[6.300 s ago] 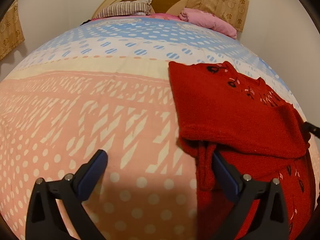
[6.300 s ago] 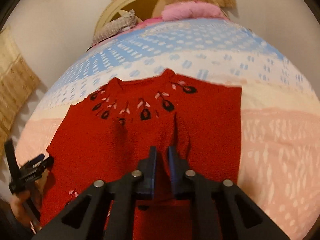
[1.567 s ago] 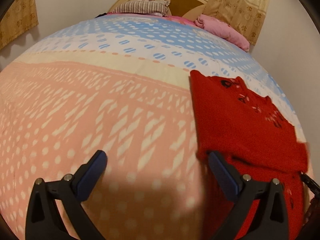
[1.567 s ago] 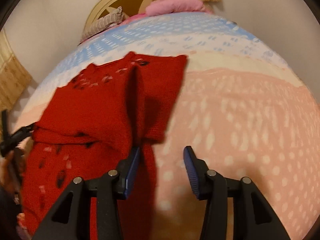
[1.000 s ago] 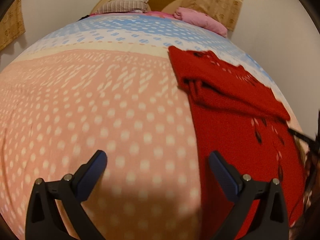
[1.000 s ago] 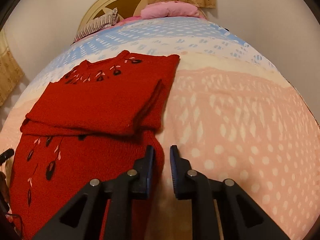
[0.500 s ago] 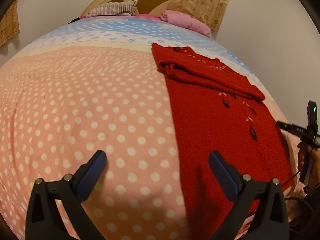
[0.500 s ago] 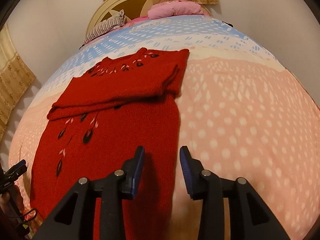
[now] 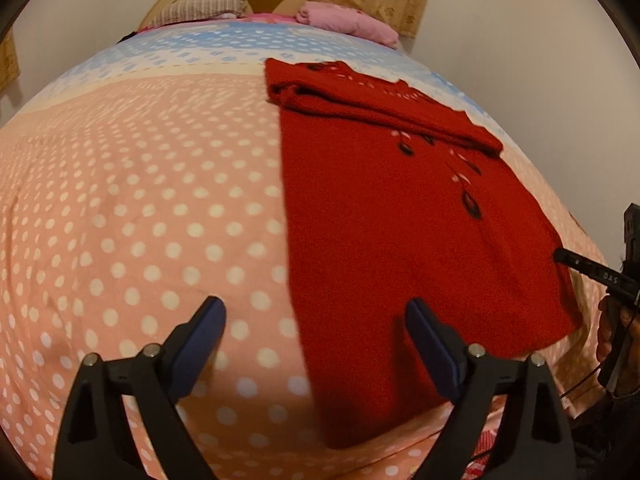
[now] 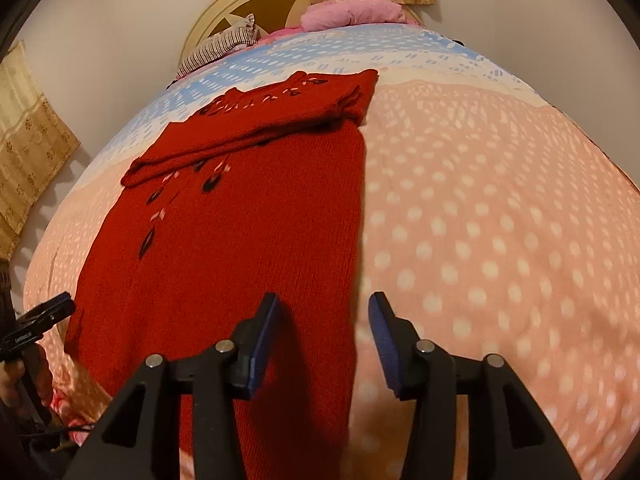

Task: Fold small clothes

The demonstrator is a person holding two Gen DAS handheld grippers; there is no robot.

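Observation:
A red knitted sweater (image 9: 400, 220) with a dark leaf pattern lies flat on the bed, its sleeves folded across the chest at the far end. In the right wrist view the sweater (image 10: 240, 240) fills the middle left. My left gripper (image 9: 316, 344) is open and empty, above the sweater's near left hem corner. My right gripper (image 10: 324, 336) is open and empty, straddling the sweater's near right edge. Each gripper shows at the other view's edge: the right one (image 9: 580, 268), the left one (image 10: 40, 320).
The bed has a pink polka-dot cover (image 9: 140, 220) turning blue near the headboard (image 10: 248, 4). A striped pillow (image 9: 200, 10) and a pink pillow (image 10: 352, 12) lie at the head. Walls and curtains close in behind. The bed's near edge is just below both grippers.
Both grippers have pulled back toward the bed's near edge, down to the sweater's hem. The right gripper shut briefly a second ago and has opened wider since.

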